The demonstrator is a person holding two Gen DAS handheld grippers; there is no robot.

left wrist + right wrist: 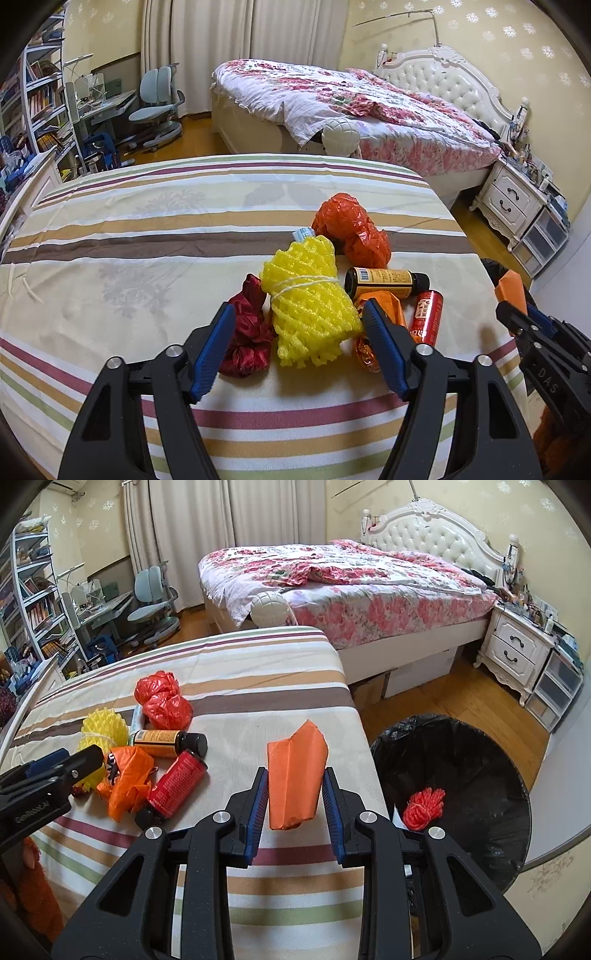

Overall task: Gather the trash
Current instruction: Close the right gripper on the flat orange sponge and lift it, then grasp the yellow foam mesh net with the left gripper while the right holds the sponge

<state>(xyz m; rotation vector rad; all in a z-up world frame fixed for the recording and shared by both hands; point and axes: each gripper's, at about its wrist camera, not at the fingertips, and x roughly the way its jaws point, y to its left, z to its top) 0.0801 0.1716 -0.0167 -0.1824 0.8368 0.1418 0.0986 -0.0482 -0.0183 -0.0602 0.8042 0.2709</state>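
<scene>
Striped cloth covers the desk (pixel 280 664) that carries the trash, with a flowered bed and a wooden floor beyond it. Just past the desk's right edge stands a bin lined with a black bag (pixel 461 746), and a red net bundle (pixel 423 808) already lies inside it.

By my reading, the step in hand is carrying one piece over to the bin. The right hand-held gripper (pixel 295 812) pinches a folded orange paper (pixel 295 771) upright between its blue pads, held above the desk near its right edge, not yet over the bin. The next move calls for swinging it rightward until the paper hangs over the bin's mouth, then letting the jaws part.

The left hand-held gripper (pixel 299 332) is spread wide and holds nothing; its fingers flank a yellow foam net (pixel 306 295) in the heap. Around that lie a dark red cloth (pixel 247 332), a brown bottle (pixel 384 282), a red can (pixel 428 317), an orange wrapper (pixel 129 779) and a crumpled red plastic bag (pixel 351 229). Closing on the foam net looks like the left side's likely next grasp.
</scene>
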